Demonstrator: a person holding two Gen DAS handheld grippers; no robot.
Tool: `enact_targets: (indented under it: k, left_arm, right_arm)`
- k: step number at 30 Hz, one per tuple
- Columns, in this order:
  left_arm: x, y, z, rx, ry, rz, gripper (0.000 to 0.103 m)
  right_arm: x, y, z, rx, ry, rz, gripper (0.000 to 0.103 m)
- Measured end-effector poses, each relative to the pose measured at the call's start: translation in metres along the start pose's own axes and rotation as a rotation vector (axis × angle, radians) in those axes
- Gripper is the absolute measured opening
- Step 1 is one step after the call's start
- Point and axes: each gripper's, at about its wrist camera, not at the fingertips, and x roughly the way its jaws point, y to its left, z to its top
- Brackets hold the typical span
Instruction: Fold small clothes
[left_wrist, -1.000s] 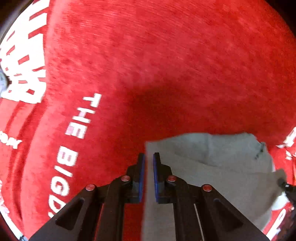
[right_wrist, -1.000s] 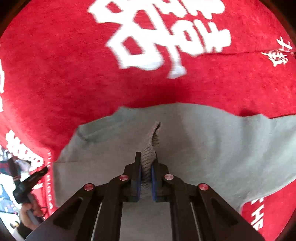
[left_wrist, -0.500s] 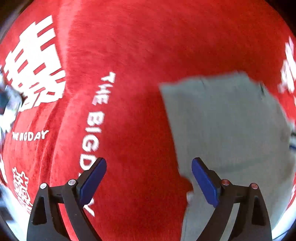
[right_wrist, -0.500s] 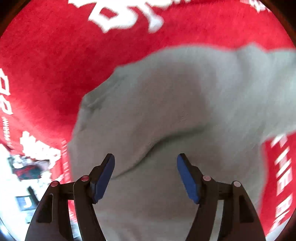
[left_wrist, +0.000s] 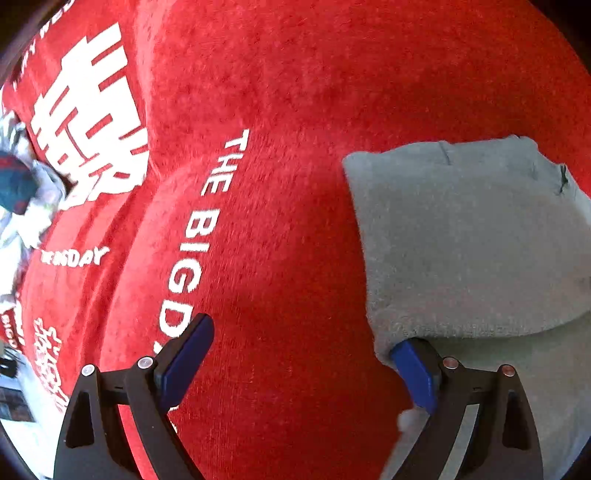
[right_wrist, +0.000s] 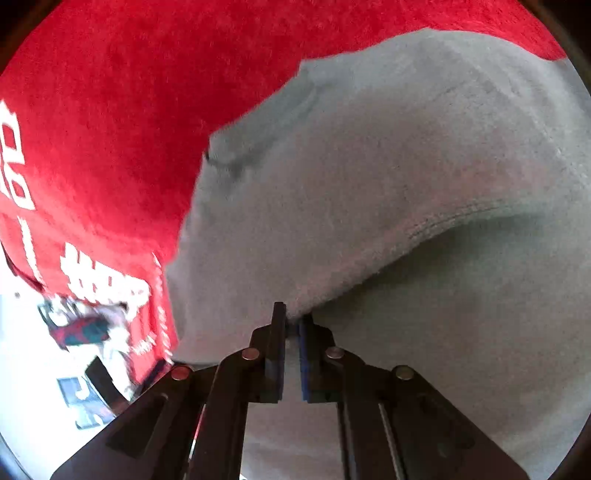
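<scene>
A small grey garment (left_wrist: 469, 236) lies folded over on a red cloth (left_wrist: 280, 122) with white lettering. My left gripper (left_wrist: 299, 354) is open wide at the garment's left edge; its right finger (left_wrist: 413, 369) is tucked under the folded edge and its left finger sits over bare red cloth. In the right wrist view the grey garment (right_wrist: 369, 184) fills most of the frame. My right gripper (right_wrist: 291, 328) is shut on the hem of its upper layer, which lifts in a curved fold above the lower layer.
The red cloth (right_wrist: 92, 110) covers the surface, with white print (left_wrist: 88, 122) at the far left. Beyond its left edge are a pale floor and a dark red-and-teal object (right_wrist: 83, 328).
Both grippers opened half a second ago and let the garment go. Since then my right gripper has shut on the hem of the upper layer. My left gripper stays open and has slid under the folded edge.
</scene>
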Motion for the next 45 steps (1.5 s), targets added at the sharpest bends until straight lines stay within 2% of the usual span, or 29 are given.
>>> enact_targets:
  k: [1,3,4,5,6,9,10,11,12,17,22,24,27,29,32,35,37,39,41,45]
  left_arm:
    - [0.003,0.004,-0.003,-0.006,0.006,-0.013,0.094]
    - [0.006,0.008,-0.005,-0.008,0.011,-0.037,0.094]
    - [0.005,0.007,-0.006,-0.003,0.011,-0.038,0.094]
    - [0.0,0.006,-0.006,0.003,0.01,-0.041,0.094]
    - [0.001,0.007,-0.005,0.008,0.008,-0.045,0.093]
    - [-0.007,0.008,-0.006,0.017,0.016,-0.06,0.093]
    - [-0.013,0.008,-0.009,0.015,0.02,-0.06,0.093]
    - [-0.018,0.009,-0.011,0.009,0.029,-0.063,0.093]
    - [-0.022,0.012,-0.012,0.001,0.033,-0.068,0.093]
    - [-0.043,0.025,-0.015,-0.053,0.019,-0.066,0.093]
    - [-0.045,0.024,0.0,-0.103,-0.002,-0.088,0.093]
    - [-0.038,0.011,0.011,-0.088,-0.01,-0.103,0.093]
    - [-0.02,-0.007,0.016,-0.046,0.011,-0.065,0.093]
    - [-0.003,-0.015,0.013,-0.031,0.05,-0.018,0.094]
    - [0.001,-0.009,0.005,-0.088,0.048,-0.038,0.094]
    - [-0.007,-0.01,0.002,-0.075,0.066,-0.023,0.094]
    - [-0.016,-0.013,0.0,-0.051,0.06,-0.02,0.094]
    - [-0.031,-0.018,-0.003,-0.036,0.047,-0.021,0.094]
    - [-0.043,-0.021,-0.005,-0.048,0.04,-0.04,0.094]
    - [-0.07,-0.033,-0.01,-0.082,0.022,-0.099,0.094]
  right_arm:
    - [0.001,-0.002,-0.003,-0.007,0.011,-0.02,0.013]
    - [-0.007,-0.013,-0.006,0.012,-0.001,-0.056,0.029]
    - [-0.014,-0.018,-0.006,0.024,-0.023,-0.053,0.035]
    - [-0.023,-0.024,-0.005,0.037,-0.05,-0.063,0.049]
    - [-0.034,-0.03,-0.001,0.056,-0.091,-0.079,0.053]
    - [-0.047,-0.047,0.015,0.12,-0.136,-0.094,0.052]
    - [-0.049,-0.053,0.022,0.149,-0.143,-0.082,0.048]
    - [-0.051,-0.055,0.029,0.154,-0.145,-0.082,0.018]
    - [-0.052,-0.054,0.034,0.136,-0.137,-0.104,0.008]
    - [-0.053,-0.045,0.033,-0.001,-0.089,-0.267,0.009]
    - [-0.066,-0.058,0.021,-0.003,-0.096,-0.386,0.012]
    - [-0.076,-0.055,0.017,-0.019,-0.135,-0.372,0.012]
    - [-0.082,-0.045,0.023,-0.076,-0.178,-0.332,0.012]
    - [-0.075,-0.039,0.032,-0.108,-0.168,-0.318,0.012]
    - [-0.05,-0.041,0.04,-0.132,-0.095,-0.368,0.012]
    - [-0.059,-0.043,0.037,-0.123,-0.089,-0.355,0.013]
    - [-0.071,-0.045,0.03,-0.113,-0.085,-0.331,0.026]
    - [-0.082,-0.045,0.023,-0.12,-0.085,-0.298,0.061]
    - [-0.093,-0.045,0.015,-0.129,-0.088,-0.284,0.062]
    - [-0.104,-0.056,0.003,-0.107,-0.039,-0.263,0.062]
